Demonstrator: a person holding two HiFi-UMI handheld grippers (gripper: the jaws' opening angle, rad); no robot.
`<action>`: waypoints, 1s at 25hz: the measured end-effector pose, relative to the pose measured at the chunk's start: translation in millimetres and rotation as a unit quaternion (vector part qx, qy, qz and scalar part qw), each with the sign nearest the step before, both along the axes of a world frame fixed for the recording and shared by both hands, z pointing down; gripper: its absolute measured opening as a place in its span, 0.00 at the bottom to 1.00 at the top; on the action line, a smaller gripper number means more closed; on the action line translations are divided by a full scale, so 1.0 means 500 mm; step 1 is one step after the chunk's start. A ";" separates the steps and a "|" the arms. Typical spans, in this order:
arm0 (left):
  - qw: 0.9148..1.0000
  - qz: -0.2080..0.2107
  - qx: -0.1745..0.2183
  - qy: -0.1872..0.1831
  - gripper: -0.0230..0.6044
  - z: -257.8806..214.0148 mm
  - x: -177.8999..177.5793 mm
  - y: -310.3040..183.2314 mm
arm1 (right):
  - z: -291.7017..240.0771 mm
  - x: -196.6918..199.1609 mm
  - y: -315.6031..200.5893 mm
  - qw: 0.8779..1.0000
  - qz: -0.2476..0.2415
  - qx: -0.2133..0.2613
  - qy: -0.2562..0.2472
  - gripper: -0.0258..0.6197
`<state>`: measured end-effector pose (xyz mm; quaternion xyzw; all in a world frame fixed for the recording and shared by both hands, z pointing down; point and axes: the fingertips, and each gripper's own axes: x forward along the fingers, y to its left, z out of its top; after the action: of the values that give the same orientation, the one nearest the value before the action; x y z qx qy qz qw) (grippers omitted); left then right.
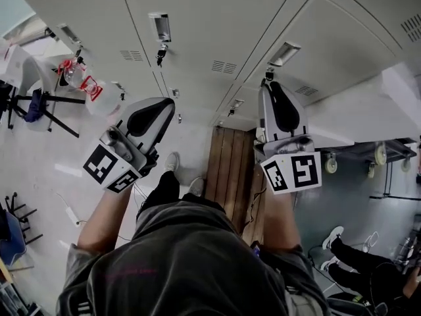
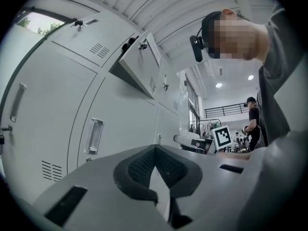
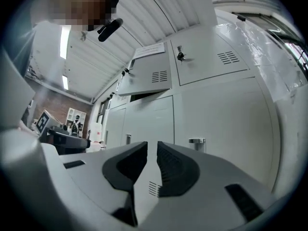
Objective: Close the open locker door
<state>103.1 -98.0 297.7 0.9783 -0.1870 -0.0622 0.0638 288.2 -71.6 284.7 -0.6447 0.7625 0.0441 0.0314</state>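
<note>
The open locker door (image 2: pixel 142 64) belongs to the upper row and swings out from the grey locker bank; the right gripper view shows the same door (image 3: pixel 147 73) ajar above and left of my jaws. My left gripper (image 2: pixel 155 149) points at the lower lockers, shut, pads meeting at the tips, holding nothing. My right gripper (image 3: pixel 152 144) is open by a narrow slit with nothing in it. In the head view the left gripper (image 1: pixel 161 110) and right gripper (image 1: pixel 273 91) both point at the lockers, short of them. Neither touches the door.
A wooden bench (image 1: pixel 230 170) stands on the floor between my arms. There is a stool (image 1: pixel 39 104) at the left, a wheeled cart (image 1: pixel 368 153) at the right, and a seated person's legs (image 1: pixel 355 255) at the lower right. A recessed handle (image 2: pixel 94 135) sits in the lower door.
</note>
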 end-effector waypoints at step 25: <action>1.000 -0.007 0.016 0.016 0.06 -0.043 -0.244 -0.012 | 0.040 -0.283 0.034 0.996 -0.058 -0.062 -0.008 0.08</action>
<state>-18.6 -103.8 276.1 0.9768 -0.1916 -0.0809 0.0503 146.7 -54.8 304.5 -0.6007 0.7994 -0.0103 0.0001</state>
